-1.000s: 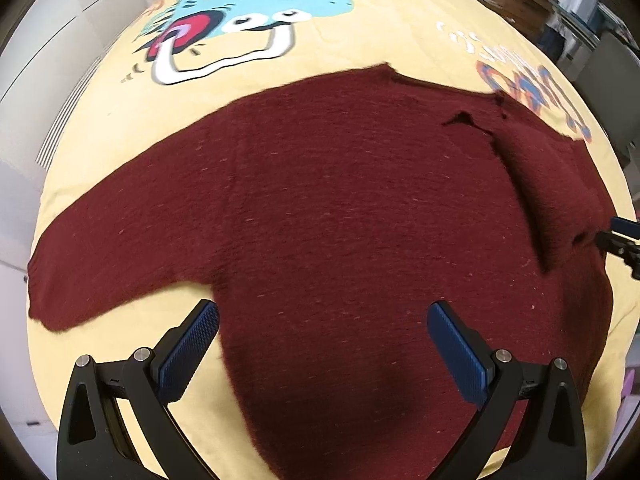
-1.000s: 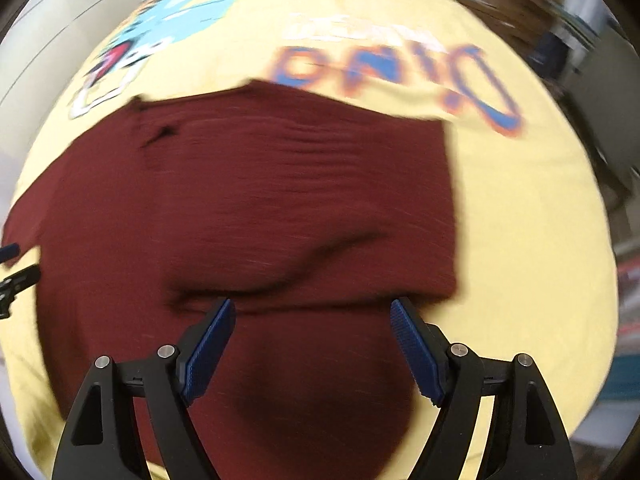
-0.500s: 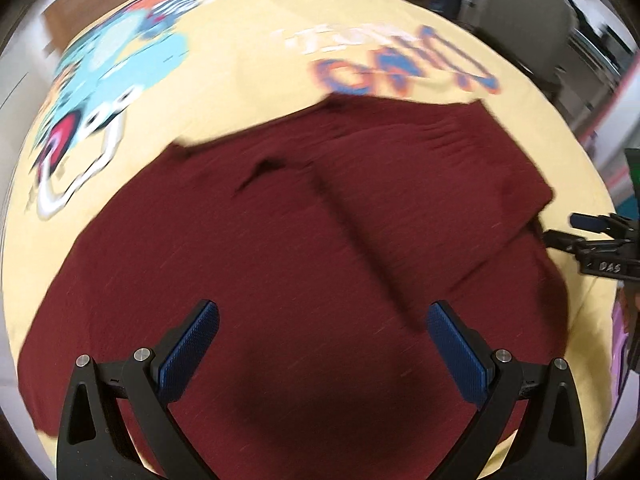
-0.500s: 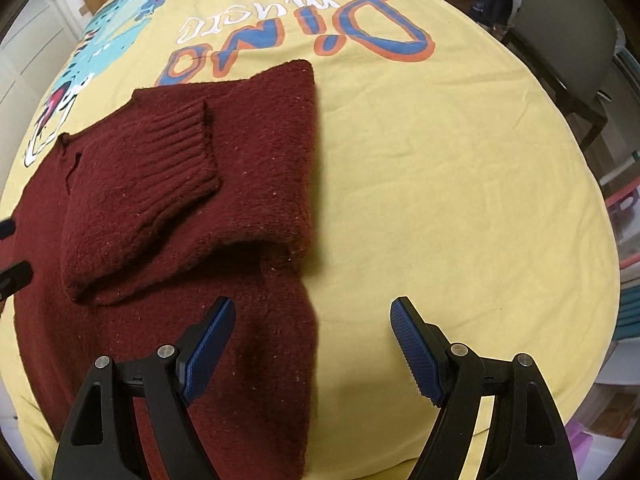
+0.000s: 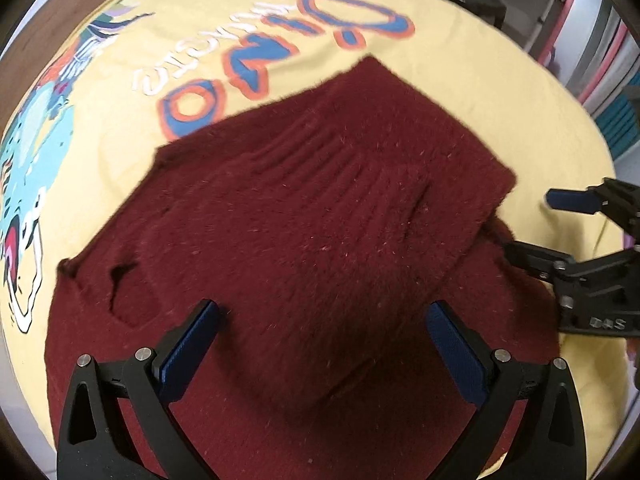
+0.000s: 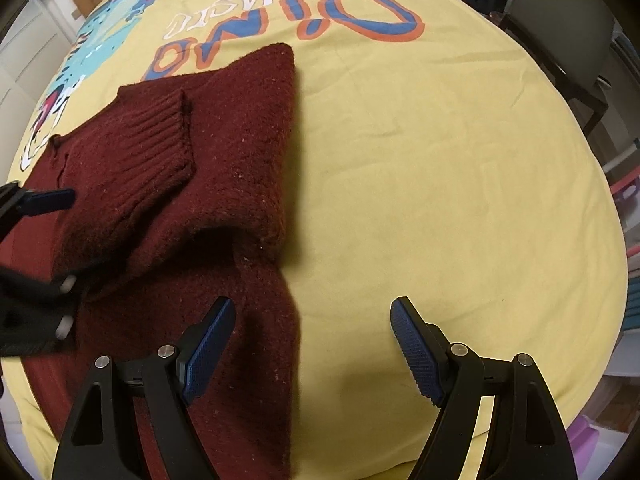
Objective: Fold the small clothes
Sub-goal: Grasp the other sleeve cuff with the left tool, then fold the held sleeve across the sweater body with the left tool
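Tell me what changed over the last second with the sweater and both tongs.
The left tongs swung right, from the spread left sleeve to over the folded right side. The right tongs shifted right, off the sweater to its edge, over the yellow cover. Nothing was gripped or released; both stayed open, and the folded sleeve kept its place.

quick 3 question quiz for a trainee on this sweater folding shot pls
1. True or false: the left gripper is shut on the maroon sweater.
2. Which lies folded on top of the sweater body? A) ribbed sleeve cuff B) a towel C) a sock
3. Fill in: the right gripper has one finger over the sweater and the other over the ____ cloth.

Key: 1 false, both jaws stand wide apart with nothing held. 2 A. 3 yellow.
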`<state>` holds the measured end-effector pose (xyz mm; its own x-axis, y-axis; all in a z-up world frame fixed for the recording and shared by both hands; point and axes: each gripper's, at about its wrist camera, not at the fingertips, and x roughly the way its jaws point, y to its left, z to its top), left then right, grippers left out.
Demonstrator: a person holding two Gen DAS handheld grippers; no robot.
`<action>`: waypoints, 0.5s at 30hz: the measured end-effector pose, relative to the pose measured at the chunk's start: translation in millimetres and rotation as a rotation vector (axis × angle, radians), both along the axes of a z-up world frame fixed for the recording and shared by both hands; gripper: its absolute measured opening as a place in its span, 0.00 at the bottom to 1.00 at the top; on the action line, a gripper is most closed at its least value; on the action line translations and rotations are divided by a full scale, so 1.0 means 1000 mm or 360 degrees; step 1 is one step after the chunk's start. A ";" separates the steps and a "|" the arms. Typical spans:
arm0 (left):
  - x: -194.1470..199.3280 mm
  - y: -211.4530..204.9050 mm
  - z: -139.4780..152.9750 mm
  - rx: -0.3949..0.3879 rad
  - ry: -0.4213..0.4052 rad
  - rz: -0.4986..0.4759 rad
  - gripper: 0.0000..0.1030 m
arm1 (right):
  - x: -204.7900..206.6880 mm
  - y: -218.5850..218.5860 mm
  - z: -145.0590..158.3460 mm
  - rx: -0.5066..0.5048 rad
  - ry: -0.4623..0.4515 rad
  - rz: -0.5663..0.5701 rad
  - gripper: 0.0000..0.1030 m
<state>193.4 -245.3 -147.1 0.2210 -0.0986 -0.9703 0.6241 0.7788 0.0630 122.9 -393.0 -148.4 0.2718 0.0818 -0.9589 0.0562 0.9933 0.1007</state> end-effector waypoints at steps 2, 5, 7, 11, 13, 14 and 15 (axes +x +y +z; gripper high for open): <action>0.007 -0.003 -0.013 0.0073 0.0009 0.0006 0.70 | 0.002 0.002 -0.001 -0.0005 0.0001 0.0009 0.78; 0.019 0.003 -0.022 0.0072 0.0066 0.0060 0.32 | 0.006 0.008 -0.001 -0.0011 -0.0010 0.0026 0.78; 0.027 0.014 -0.018 0.0021 0.0074 0.0134 0.12 | 0.011 0.013 -0.002 -0.0016 -0.0015 0.0038 0.78; 0.039 0.051 0.002 -0.0147 0.0060 0.0294 0.12 | 0.025 0.024 -0.002 -0.0047 -0.0038 0.0069 0.78; 0.044 0.074 0.016 -0.0202 0.0002 0.0367 0.12 | 0.033 0.030 -0.001 -0.0064 -0.0066 0.0083 0.78; 0.045 0.082 0.021 -0.0226 -0.0015 0.0398 0.12 | 0.035 0.031 0.000 -0.0064 -0.0074 0.0086 0.78; 0.047 0.096 0.028 -0.0257 -0.0045 0.0449 0.12 | 0.038 0.033 0.000 -0.0062 -0.0086 0.0091 0.77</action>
